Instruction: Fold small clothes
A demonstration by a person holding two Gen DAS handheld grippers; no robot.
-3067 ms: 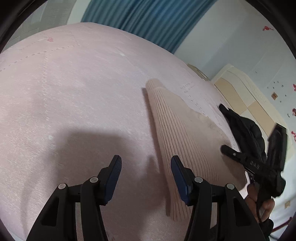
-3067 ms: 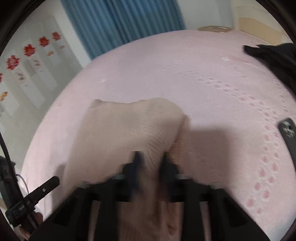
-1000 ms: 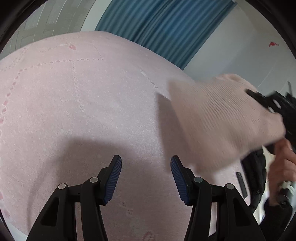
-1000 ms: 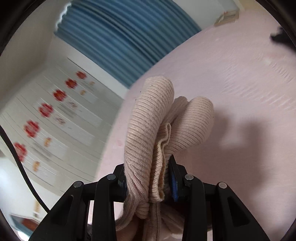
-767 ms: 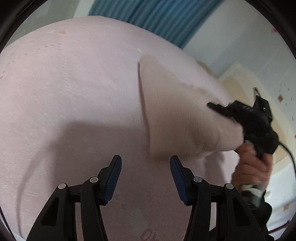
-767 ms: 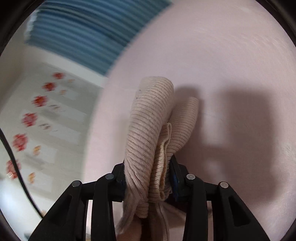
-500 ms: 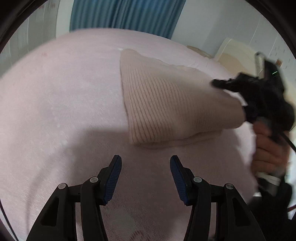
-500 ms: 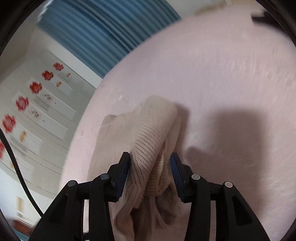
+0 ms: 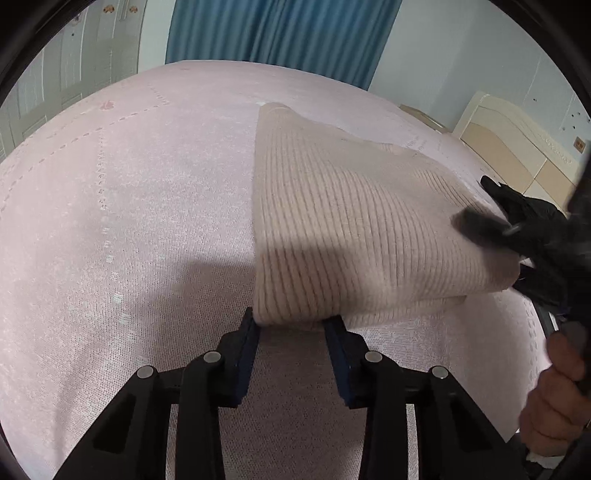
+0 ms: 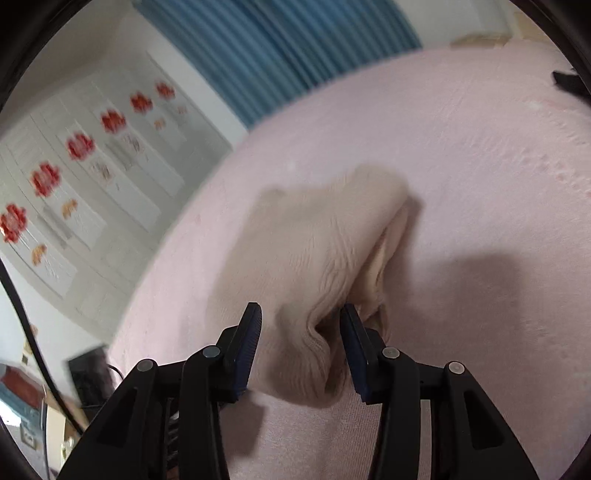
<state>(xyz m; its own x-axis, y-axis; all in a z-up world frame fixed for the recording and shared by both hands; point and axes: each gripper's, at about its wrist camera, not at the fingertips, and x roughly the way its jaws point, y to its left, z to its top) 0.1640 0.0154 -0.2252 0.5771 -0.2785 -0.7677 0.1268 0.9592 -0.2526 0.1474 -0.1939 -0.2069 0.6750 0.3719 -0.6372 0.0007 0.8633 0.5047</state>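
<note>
both sets of my blue-padded fingers have just been closing, each with cloth between them. my left gripper [image 9: 291, 325] stands narrowed around the near corner of the beige ribbed sweater [image 9: 354, 236]; the folded edge fills the gap from pad to pad, though i cannot tell for sure that both pads press it. my right gripper [image 10: 301, 325] is narrowed too, with a bunched ridge of the same knit between its pads: the right pad [image 10: 351, 328] touches the cloth, the left pad [image 10: 251, 328] seems to stand a little off it, so i read that grip as loose at best.

beyond the fingers the sweater lies folded on the pink bedspread [image 9: 129, 206], its far corner pointing toward the blue curtain [image 9: 280, 33]. a black garment [image 9: 532, 214] lies past its right side, just beside my right hand [image 9: 554, 406].

to do this step well, i judge i should pinch every layer at each corner, not only the top one, keep both corners level and equally taut, then carry the near edge over in one smooth pass so the ribs stay straight and the edges meet. the right-hand bunch wants smoothing first, or the crease will set crooked.
</note>
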